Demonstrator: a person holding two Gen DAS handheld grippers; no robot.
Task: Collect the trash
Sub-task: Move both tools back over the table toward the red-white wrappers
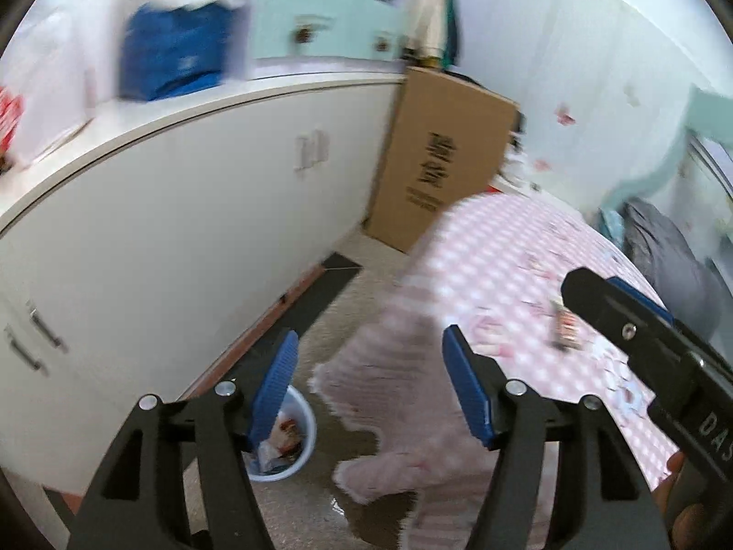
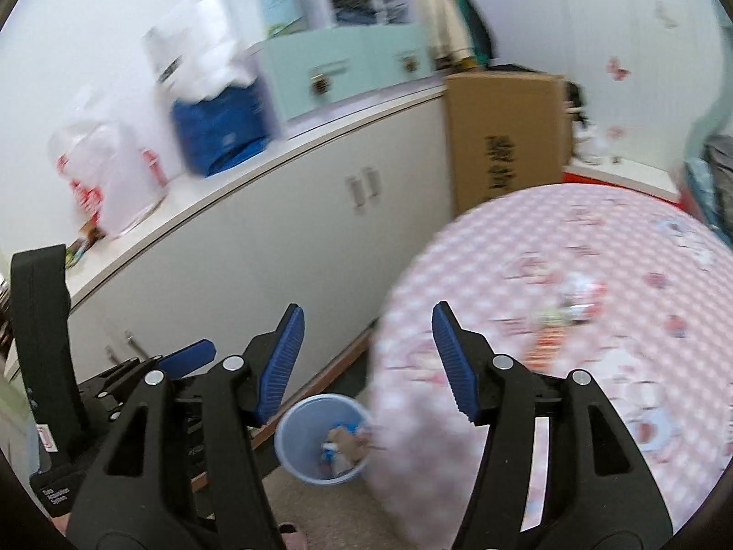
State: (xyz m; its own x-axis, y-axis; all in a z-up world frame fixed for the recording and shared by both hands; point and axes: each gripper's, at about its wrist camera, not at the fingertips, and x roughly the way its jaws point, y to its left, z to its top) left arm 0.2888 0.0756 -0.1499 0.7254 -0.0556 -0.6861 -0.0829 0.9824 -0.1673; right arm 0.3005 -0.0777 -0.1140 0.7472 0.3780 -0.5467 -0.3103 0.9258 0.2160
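Both tools are hanging spread and empty above the floor. The left tool point(image 1: 369, 382) is sitting over the bed's pink frill, beside the bin point(image 1: 293, 440) below a white cabinet point(image 1: 183, 229). The right tool point(image 2: 366, 360) is hovering above that bin point(image 2: 320, 440), which is holding wrappers. More trash point(image 2: 568, 316) is lying blurred on the checked bed point(image 2: 595, 238).

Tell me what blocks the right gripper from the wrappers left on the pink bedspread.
Nothing visible does. The right gripper is open and empty, and the wrappers lie in the open on the bedspread, ahead and to its right. Blur hides fine detail.
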